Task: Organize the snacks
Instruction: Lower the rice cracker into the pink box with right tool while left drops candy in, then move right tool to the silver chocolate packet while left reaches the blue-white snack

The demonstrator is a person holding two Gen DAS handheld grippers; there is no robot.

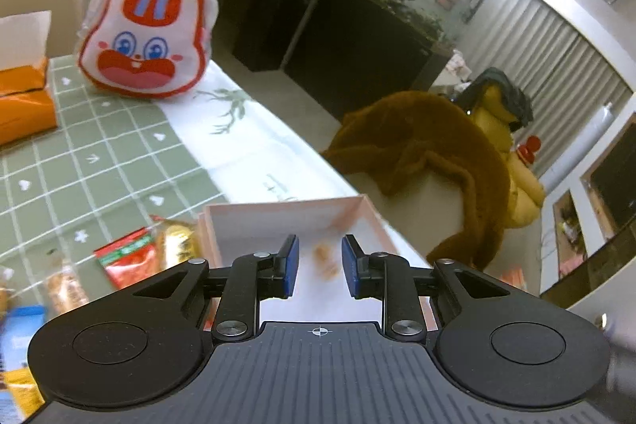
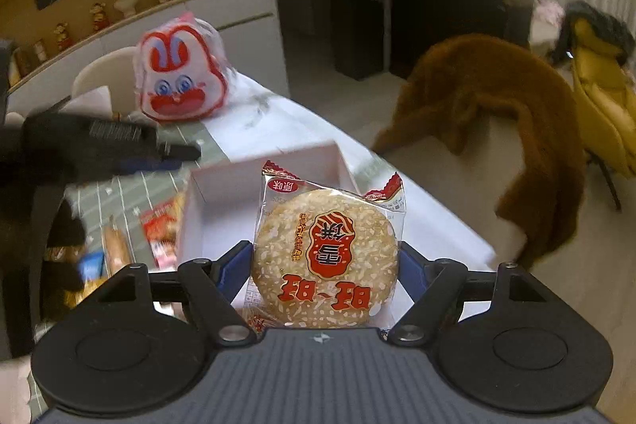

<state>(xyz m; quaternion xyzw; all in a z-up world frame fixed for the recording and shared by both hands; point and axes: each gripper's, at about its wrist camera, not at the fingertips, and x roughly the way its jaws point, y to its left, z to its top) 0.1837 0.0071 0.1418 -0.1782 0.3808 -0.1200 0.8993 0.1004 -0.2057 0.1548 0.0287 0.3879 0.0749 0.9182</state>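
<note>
Green-checked tablecloth (image 1: 99, 161), pale box (image 1: 369, 221), orange snack (image 1: 324, 261) inside.

On my table, the pale pink open cardboard box (image 1: 373, 221) sits before me; red and gold snack packets (image 1: 131, 257) lie left of it, the white-and-red rabbit-face bag (image 1: 147, 30) behind.

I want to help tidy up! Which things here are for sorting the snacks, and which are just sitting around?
For the job:
- rice cracker packet, held in the right hand-held gripper
- pink box, with a small snack inside
- loose snack packets beside the box
- left hand-held gripper, open over the box

Just sitting around:
- bunny bag
- orange tissue box
- brown furry blanket
</note>
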